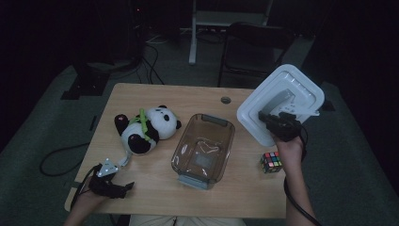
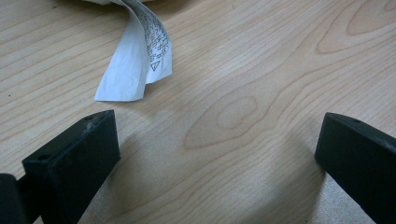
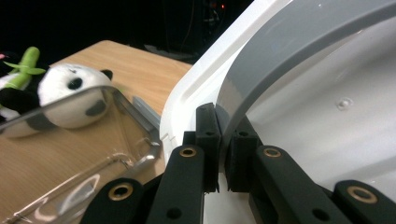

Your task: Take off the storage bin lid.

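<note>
Right tongs (image 3: 223, 154) pinch rim of white rectangular plastic lid (image 1: 281, 101), tilted beside clear plastic tub (image 1: 203, 146) w/ opening unobstructed; left tongs (image 2: 217, 154) rest spread on table (image 2: 243, 84).

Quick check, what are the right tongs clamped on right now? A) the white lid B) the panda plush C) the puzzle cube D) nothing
A: the right tongs pinch the rim of the white lid, held tilted in the air above the table, beside the clear container.
</note>
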Tool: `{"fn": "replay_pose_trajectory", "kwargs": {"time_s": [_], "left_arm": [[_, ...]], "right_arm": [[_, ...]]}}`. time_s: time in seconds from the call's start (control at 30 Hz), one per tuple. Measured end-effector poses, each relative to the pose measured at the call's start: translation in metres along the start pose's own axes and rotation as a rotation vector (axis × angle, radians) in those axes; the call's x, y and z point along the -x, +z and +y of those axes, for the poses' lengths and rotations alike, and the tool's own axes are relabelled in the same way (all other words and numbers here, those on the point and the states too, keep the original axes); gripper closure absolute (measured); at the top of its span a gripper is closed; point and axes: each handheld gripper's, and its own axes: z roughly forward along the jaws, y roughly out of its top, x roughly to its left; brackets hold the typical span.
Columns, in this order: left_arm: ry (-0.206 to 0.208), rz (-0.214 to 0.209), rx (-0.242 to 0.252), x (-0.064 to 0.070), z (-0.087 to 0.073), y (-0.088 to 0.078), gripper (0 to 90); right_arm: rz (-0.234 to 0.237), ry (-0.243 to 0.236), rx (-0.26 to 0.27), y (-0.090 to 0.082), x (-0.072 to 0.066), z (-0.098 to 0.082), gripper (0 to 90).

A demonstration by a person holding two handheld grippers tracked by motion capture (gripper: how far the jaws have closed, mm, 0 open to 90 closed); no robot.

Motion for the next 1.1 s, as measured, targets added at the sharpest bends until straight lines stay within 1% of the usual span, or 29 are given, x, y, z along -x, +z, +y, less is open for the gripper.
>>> {"fn": "replay_pose_trajectory", "kwargs": {"time_s": [0.1, 0.2, 0.4, 0.63, 0.9, 1.03, 1.1], "left_arm": [[0.0, 0.0, 0.0, 0.0, 0.0, 0.0, 0.4], [-0.001, -0.001, 0.0, 0.0, 0.0, 0.0, 0.4], [-0.002, -0.001, 0.0, 0.0, 0.0, 0.0, 0.4], [-0.002, -0.001, 0.0, 0.0, 0.0, 0.0, 0.5], [-0.002, -0.001, 0.0, 0.0, 0.0, 0.0, 0.4], [-0.001, -0.001, 0.0, 0.0, 0.0, 0.0, 0.4], [-0.002, -0.001, 0.0, 0.0, 0.0, 0.0, 0.4]], "right_arm": [[-0.009, 0.021, -0.025, 0.01, 0.009, -0.008, 86.1], [-0.012, 0.038, -0.039, 0.021, 0.017, -0.015, 86.1], [0.011, 0.076, -0.064, 0.043, 0.028, -0.026, 86.1], [0.037, 0.092, -0.098, 0.07, 0.03, -0.033, 86.1], [0.061, 0.135, -0.128, 0.094, 0.033, -0.038, 86.0], [0.067, 0.15, -0.149, 0.105, 0.035, -0.038, 86.0], [0.066, 0.167, -0.163, 0.11, 0.036, -0.039, 86.0]]}}
